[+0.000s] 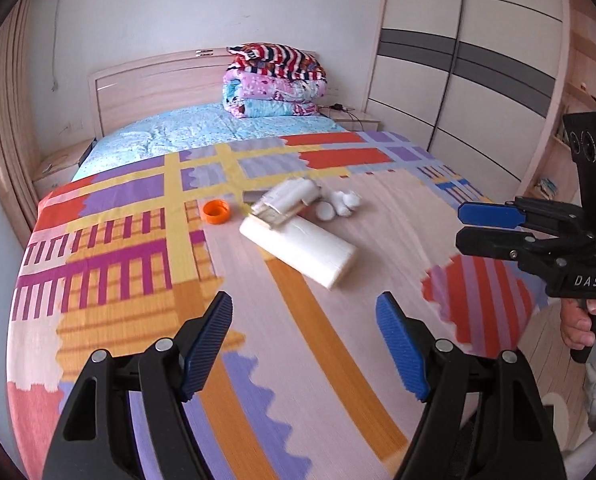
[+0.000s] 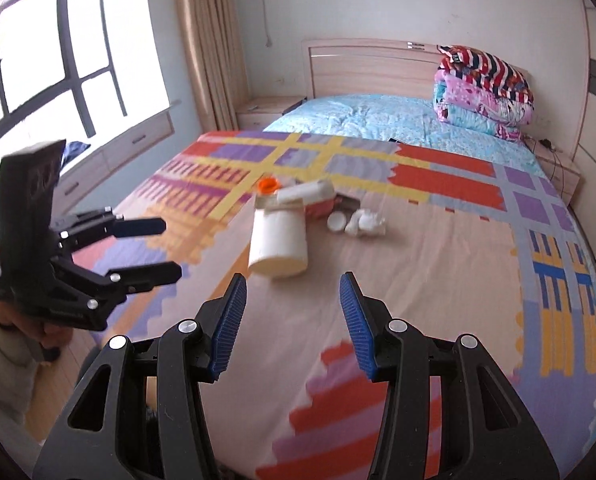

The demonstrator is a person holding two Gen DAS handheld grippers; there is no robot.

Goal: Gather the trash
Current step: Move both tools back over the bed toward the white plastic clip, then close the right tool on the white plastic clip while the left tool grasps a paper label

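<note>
Patchwork bedspread (image 1: 118,248) is seen covering the near bed. Mid-bed, a trash cluster: white tissue pack (image 1: 301,246), crumpled tissue (image 1: 347,201), orange cap (image 1: 216,211). Left gripper (image 1: 303,344) and right gripper (image 2: 294,320) are held above, jaws apart, empty.

left gripper (image 1: 303,344): black frame | blue ribbed pads | silver screws

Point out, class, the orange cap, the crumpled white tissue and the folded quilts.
orange cap (image 1: 216,211): left wrist view, on its hollow inside.
crumpled white tissue (image 2: 365,223): right wrist view, on the middle of the wad.
folded quilts (image 1: 274,82): left wrist view, on the pink middle layer.
</note>
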